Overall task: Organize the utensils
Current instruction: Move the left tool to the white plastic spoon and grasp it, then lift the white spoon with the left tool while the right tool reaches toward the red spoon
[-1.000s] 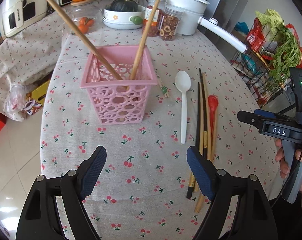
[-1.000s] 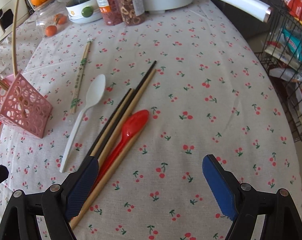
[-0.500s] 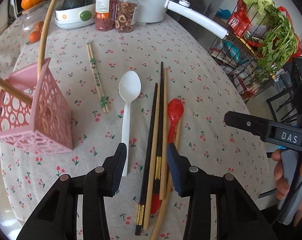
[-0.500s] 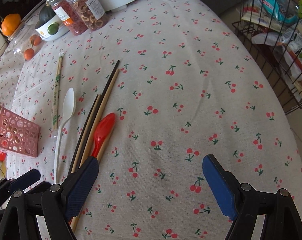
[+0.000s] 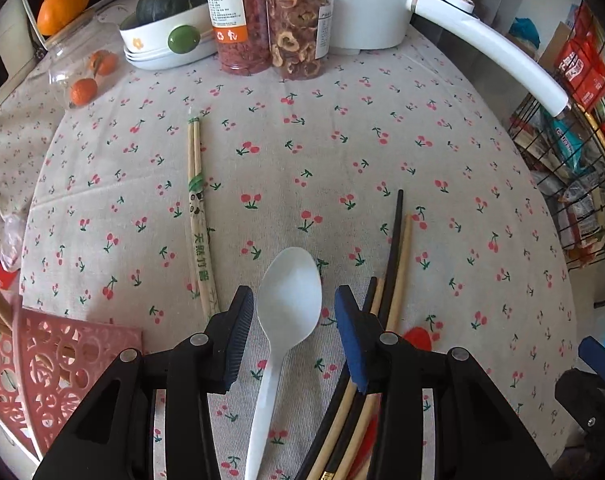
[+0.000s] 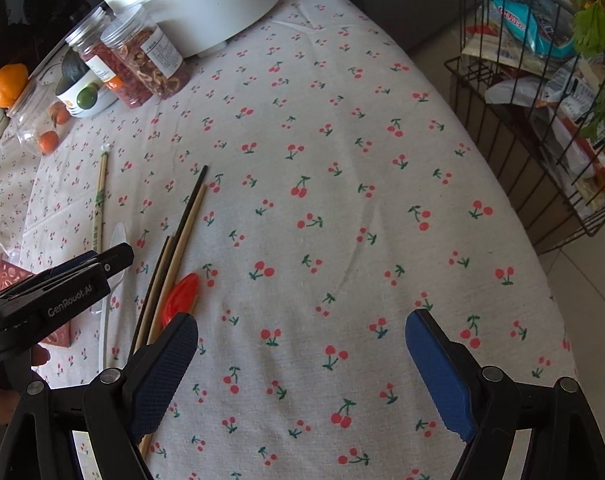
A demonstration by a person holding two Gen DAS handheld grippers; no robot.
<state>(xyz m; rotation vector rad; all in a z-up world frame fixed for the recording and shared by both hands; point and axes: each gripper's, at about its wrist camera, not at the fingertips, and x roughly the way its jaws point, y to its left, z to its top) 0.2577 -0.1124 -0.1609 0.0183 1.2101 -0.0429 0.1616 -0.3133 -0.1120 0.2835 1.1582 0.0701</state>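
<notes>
A white plastic spoon (image 5: 280, 344) lies on the cherry-print cloth. My left gripper (image 5: 292, 300) points down over it, its pads on either side of the bowl with a thin gap on each side, so it is open. Right of the spoon lie black and wooden chopsticks (image 5: 394, 264) and a red spoon (image 5: 418, 338), partly hidden by my right finger. The pink basket (image 5: 42, 376) with sticks in it sits at the lower left. My right gripper (image 6: 302, 320) hangs wide open over bare cloth, just right of the red spoon (image 6: 180, 296).
A wrapped bamboo chopstick pair (image 5: 198, 220) lies left of the spoon. Two jars (image 5: 294, 32), a bowl with a squash (image 5: 166, 36) and a white pot with a long handle (image 5: 482, 44) stand at the back. A wire rack (image 6: 542, 120) stands past the table's right edge.
My left gripper moved right from the pink basket to over the white spoon, came lower, and its jaws narrowed. My right gripper drifted right, off the chopsticks, and rolled.
</notes>
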